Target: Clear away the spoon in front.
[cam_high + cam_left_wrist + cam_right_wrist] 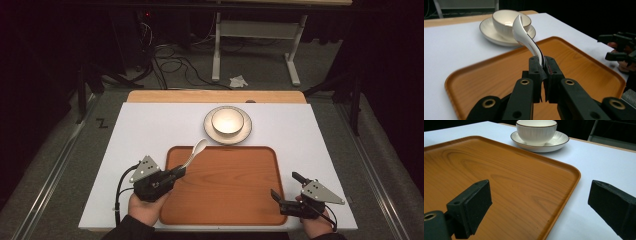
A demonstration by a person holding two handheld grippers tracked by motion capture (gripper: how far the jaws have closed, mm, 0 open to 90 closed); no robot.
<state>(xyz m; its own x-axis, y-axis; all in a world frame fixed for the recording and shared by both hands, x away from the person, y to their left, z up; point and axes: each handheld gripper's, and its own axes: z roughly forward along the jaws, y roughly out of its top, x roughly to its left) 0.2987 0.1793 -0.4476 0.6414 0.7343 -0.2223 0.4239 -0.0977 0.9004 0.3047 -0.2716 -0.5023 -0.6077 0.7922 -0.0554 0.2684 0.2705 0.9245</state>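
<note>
Left tool (176,173) is clenched on the handle end of a white ceramic spoon (195,152), jaws pinched tight with only the thin handle between them. The grip sits low on the handle, so the spoon's scoop (519,27) stays free and stands clear of the pads, tilted up and away. Taking the wooden tray (225,200) as landmark: the spoon is in the air over the tray's far left corner, off its surface, scoop aimed at the bowl (227,121). The bowl sits on a saucer (245,134) just beyond the tray's far edge, on the white table (150,125), apart from the tray. My read: the spoon is being carried either into the bowl or down onto the tray; can't tell which yet. Right tool (292,192) is released, jaws wide with nothing between them, parked at the tray's near right corner, straddling the rim. Probably on standby, out of the left side's path, and lined up to steady the tray if needed.
</note>
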